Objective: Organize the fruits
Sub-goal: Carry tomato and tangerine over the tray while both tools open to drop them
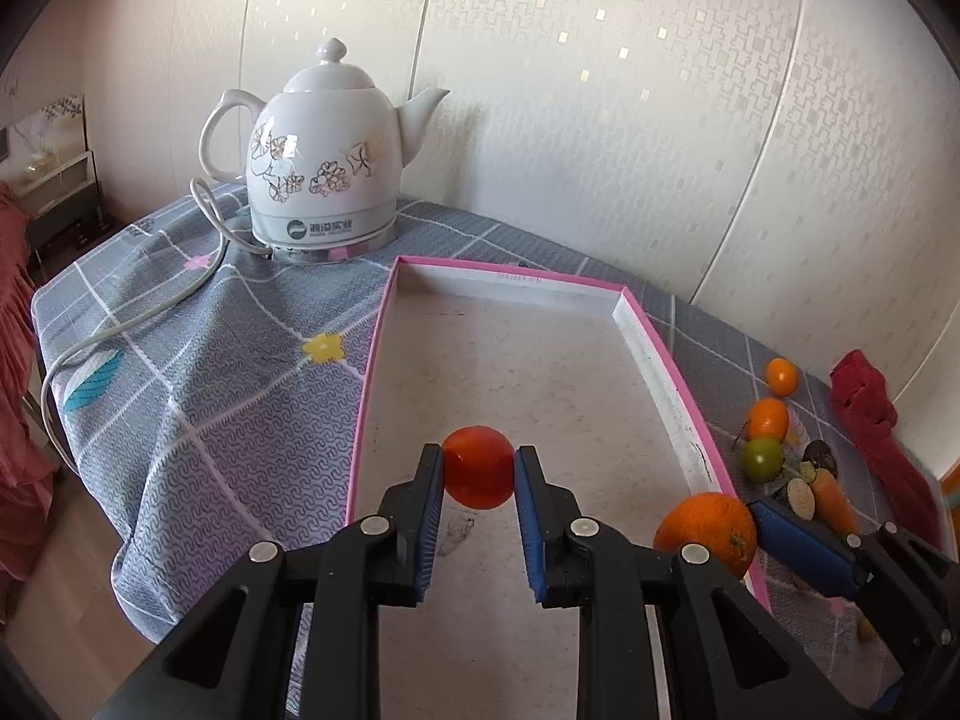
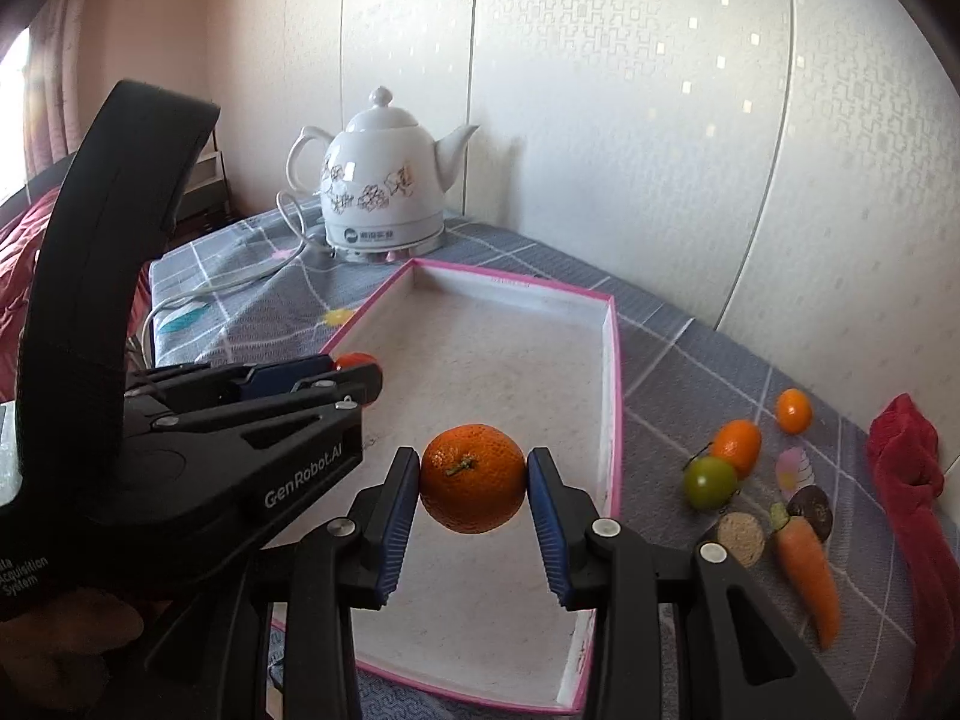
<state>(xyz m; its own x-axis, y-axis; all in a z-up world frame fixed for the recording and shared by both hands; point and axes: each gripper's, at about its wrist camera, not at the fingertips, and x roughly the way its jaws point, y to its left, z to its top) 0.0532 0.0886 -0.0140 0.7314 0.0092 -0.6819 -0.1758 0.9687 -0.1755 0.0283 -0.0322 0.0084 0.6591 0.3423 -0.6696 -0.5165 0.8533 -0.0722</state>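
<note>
My left gripper (image 1: 479, 468) is shut on a red tomato (image 1: 478, 467) and holds it above the floor of the pink-rimmed white tray (image 1: 654, 348). My right gripper (image 2: 473, 477) is shut on a large orange (image 2: 472, 478) over the same tray (image 2: 612, 372); the orange also shows in the left wrist view (image 1: 705, 531). The left gripper with the tomato (image 2: 354, 361) shows at the tray's left edge in the right wrist view. On the cloth right of the tray lie two small oranges (image 2: 737, 447), (image 2: 793, 411), a green tomato (image 2: 711, 482) and a carrot (image 2: 807, 570).
A white ceramic kettle (image 1: 324, 162) with a cord (image 1: 150, 306) stands behind the tray. A red cloth (image 2: 906, 462) lies at the far right by the wall. A dark round piece (image 2: 811, 510) and a beige cut piece (image 2: 741, 537) lie by the carrot. The table edge drops at left.
</note>
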